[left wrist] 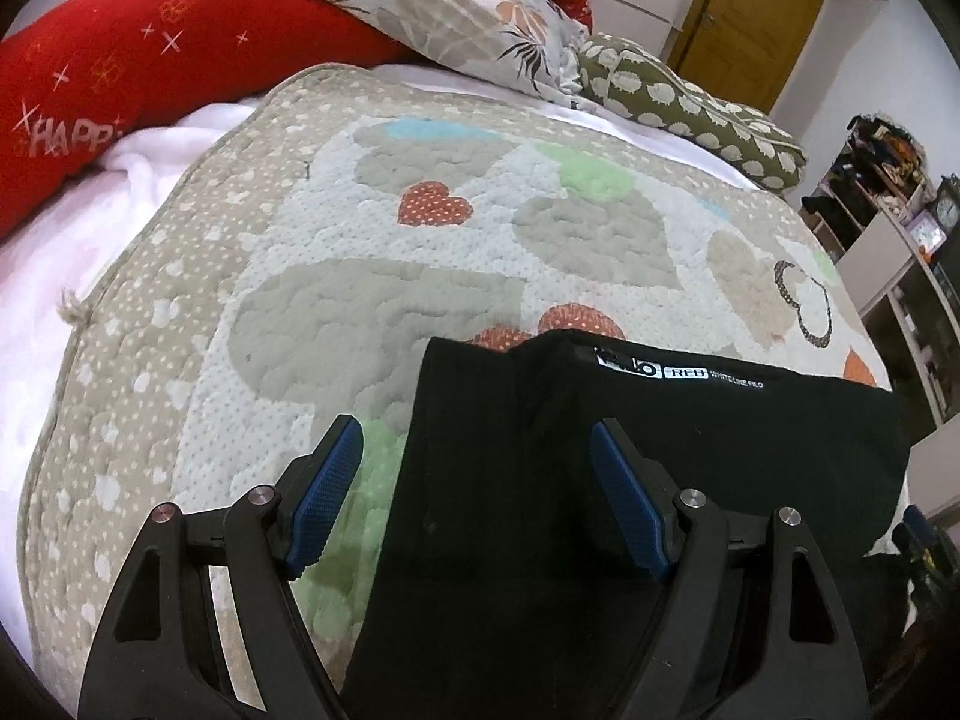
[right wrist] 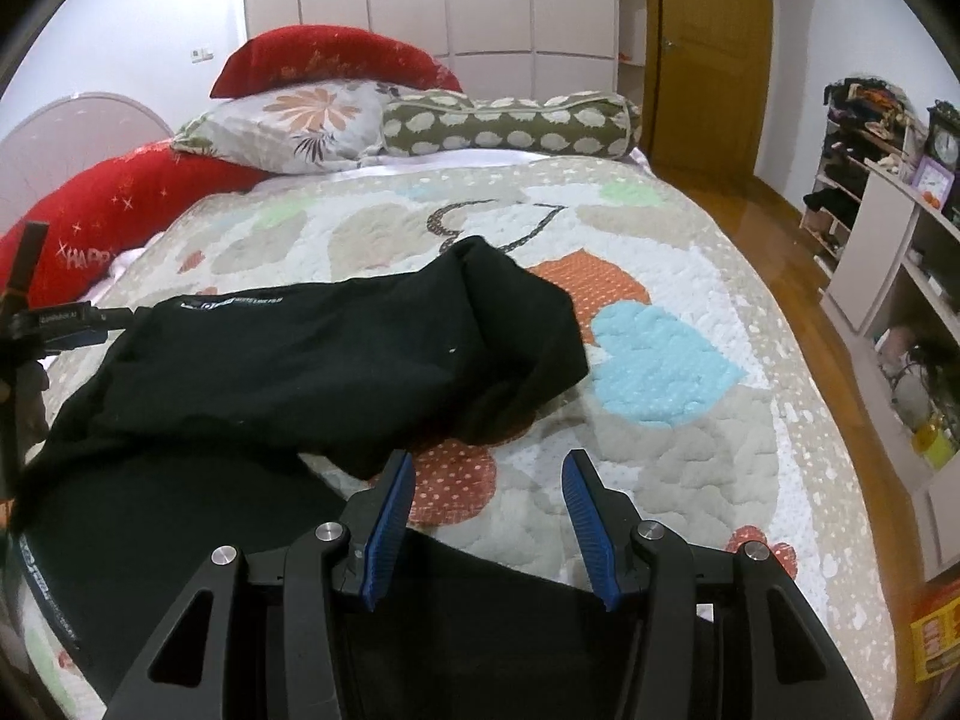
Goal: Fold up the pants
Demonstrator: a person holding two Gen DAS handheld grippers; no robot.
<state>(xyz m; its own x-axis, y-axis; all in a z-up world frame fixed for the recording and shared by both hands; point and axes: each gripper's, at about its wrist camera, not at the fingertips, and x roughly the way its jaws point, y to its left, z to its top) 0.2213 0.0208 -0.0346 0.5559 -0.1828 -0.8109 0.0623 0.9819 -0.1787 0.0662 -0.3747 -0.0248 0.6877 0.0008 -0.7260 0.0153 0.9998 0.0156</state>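
Black pants [left wrist: 600, 480] lie on a heart-patterned quilt [left wrist: 372, 228], with a white-lettered label [left wrist: 678, 372] at their far edge. My left gripper [left wrist: 475, 427] hovers open and wide above the pants' left edge, one pad over the quilt and one over the cloth, holding nothing. In the right wrist view the pants [right wrist: 300, 372] are loosely doubled over, with a rumpled upper layer and a lower layer running under the gripper's body. My right gripper [right wrist: 490, 457] stands partly open over the quilt [right wrist: 660, 450] beside the pants' near edge, with nothing between its pads.
Red bolsters [left wrist: 150, 60], a floral pillow [right wrist: 300, 126] and a green patterned bolster [right wrist: 510, 123] line the head of the bed. The bed's right edge drops to a wooden floor [right wrist: 768, 252]. Shelves [right wrist: 888, 252] and a wooden door [right wrist: 708, 60] stand beyond.
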